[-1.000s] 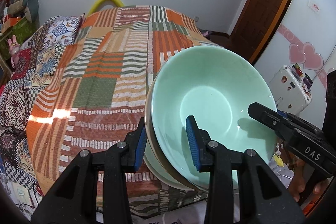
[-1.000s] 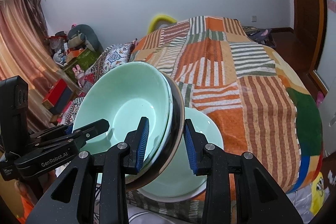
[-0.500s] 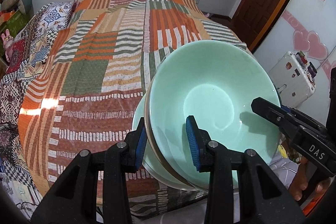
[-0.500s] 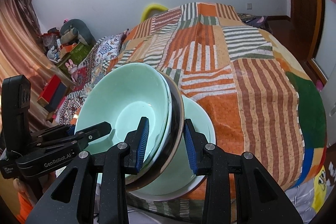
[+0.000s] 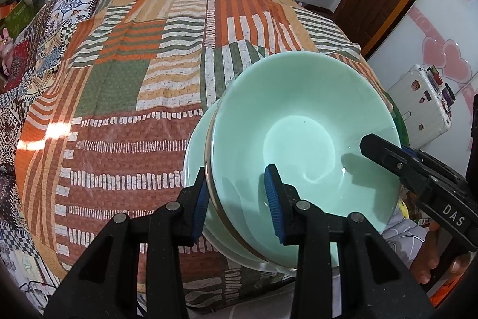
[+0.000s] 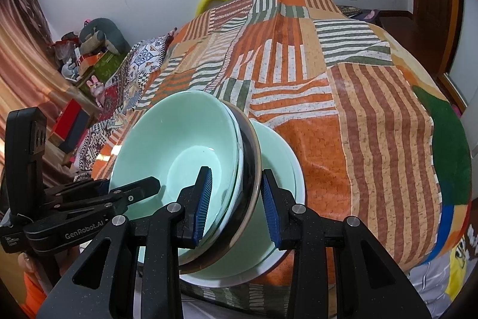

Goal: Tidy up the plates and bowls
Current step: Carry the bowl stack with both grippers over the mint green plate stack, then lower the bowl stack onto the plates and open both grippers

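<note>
bowl stack: nested green bowls, dark-rimmed one between, tilted over wide bowl at bed edge | left gripper, right gripper both clamping opposite rims | lower level (seating probably partial) | patchwork quilt beyond is open

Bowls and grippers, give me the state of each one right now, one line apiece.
Top green bowl: empty, nested in the stack, tilted.
Dark metal-rimmed bowl: second in the stack, under the green bowl.
Bottom bowl: on the bedspread.
Left gripper: straddling the stack's rim.
Right gripper: straddling the opposite rim.
</note>
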{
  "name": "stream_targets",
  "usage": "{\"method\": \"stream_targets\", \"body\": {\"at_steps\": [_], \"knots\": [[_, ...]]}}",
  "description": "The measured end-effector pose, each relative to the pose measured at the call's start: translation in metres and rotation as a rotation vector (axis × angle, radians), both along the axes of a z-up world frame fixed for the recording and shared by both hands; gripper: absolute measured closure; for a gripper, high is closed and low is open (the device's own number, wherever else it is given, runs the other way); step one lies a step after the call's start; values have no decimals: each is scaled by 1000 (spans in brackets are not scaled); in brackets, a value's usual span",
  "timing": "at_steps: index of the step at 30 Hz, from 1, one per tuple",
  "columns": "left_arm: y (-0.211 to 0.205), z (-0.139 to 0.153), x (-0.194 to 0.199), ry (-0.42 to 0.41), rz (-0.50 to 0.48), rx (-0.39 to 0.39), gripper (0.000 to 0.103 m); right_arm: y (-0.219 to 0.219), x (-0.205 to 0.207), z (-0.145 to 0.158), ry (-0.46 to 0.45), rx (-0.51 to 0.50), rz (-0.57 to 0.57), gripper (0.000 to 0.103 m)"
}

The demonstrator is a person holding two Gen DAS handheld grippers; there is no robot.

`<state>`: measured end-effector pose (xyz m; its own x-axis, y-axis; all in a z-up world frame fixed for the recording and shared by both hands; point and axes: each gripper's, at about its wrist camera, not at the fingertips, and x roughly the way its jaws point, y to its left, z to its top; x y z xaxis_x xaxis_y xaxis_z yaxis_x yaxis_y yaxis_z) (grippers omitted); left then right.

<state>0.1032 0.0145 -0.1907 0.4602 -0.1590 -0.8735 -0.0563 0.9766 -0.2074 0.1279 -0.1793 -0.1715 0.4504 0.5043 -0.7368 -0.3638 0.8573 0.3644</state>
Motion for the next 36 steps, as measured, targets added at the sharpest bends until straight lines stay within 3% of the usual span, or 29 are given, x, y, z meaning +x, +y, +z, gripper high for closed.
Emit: {"method": "stream_targets", "body": {"at_steps": [22, 27, 30, 36], "knots": [[-3, 3, -2, -43, -16, -7, 67, -7, 3, -14, 1, 9, 12, 70], [2, 16, -9, -83, -2, 8, 67, -11, 1, -9, -8, -1, -3, 57], [3, 27, -15, -110, 0, 13, 66, -15, -1, -3, -13, 14, -9, 56], [-2, 66, -35, -248, -4, 74, 66, -22, -13, 24, -89, 26, -18, 55]]}}
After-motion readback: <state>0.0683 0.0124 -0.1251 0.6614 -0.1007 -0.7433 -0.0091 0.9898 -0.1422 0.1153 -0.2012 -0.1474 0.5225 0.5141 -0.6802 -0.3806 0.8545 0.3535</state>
